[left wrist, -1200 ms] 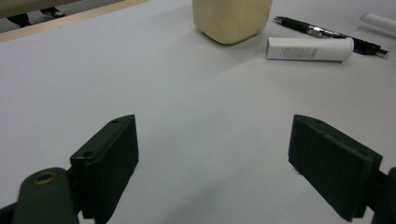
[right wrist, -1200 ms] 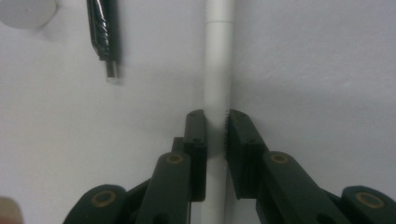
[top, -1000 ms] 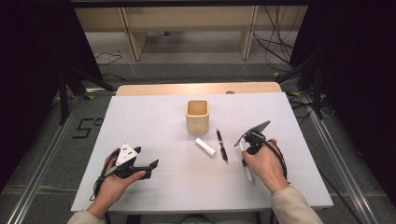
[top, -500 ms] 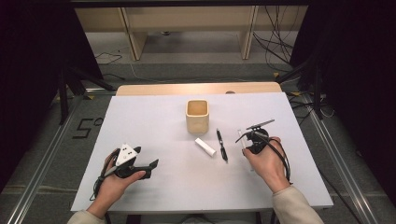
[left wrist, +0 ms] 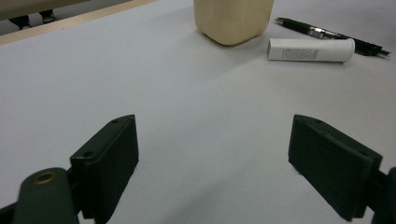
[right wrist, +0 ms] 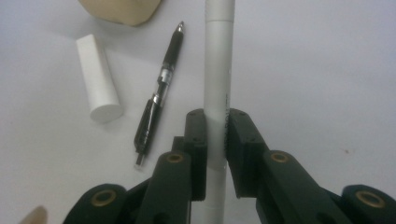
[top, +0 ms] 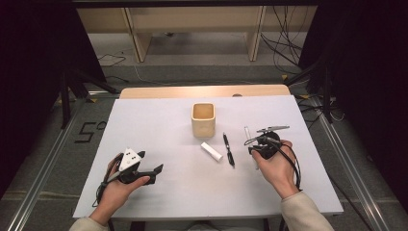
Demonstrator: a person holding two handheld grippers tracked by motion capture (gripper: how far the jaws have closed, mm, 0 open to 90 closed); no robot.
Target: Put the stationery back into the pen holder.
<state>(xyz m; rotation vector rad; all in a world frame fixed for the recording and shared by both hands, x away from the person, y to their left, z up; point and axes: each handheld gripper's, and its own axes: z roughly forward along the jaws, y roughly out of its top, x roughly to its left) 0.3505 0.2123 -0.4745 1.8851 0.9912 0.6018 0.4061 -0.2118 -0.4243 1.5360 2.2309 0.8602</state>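
Clamping a white marker (right wrist: 218,70) between its two black jaws, the right gripper (right wrist: 215,140) holds it lengthwise, so that the marker runs straight out ahead of the jaws and also back between them toward the hand. From the high view the right gripper (top: 262,144) sits at the table's (top: 159,120) right side, with the marker (top: 247,133) sticking out from it toward the far edge. Just to the left of the marker lies a black pen (right wrist: 159,98), and beyond that a short white tube (right wrist: 99,79), both flat on the table and apart from the jaws. A tan cup (top: 203,119) stands farther off (its corner shows at the top of the right gripper view). The left gripper (left wrist: 215,163) rests low at the near left with its jaws wide apart, nothing between them.
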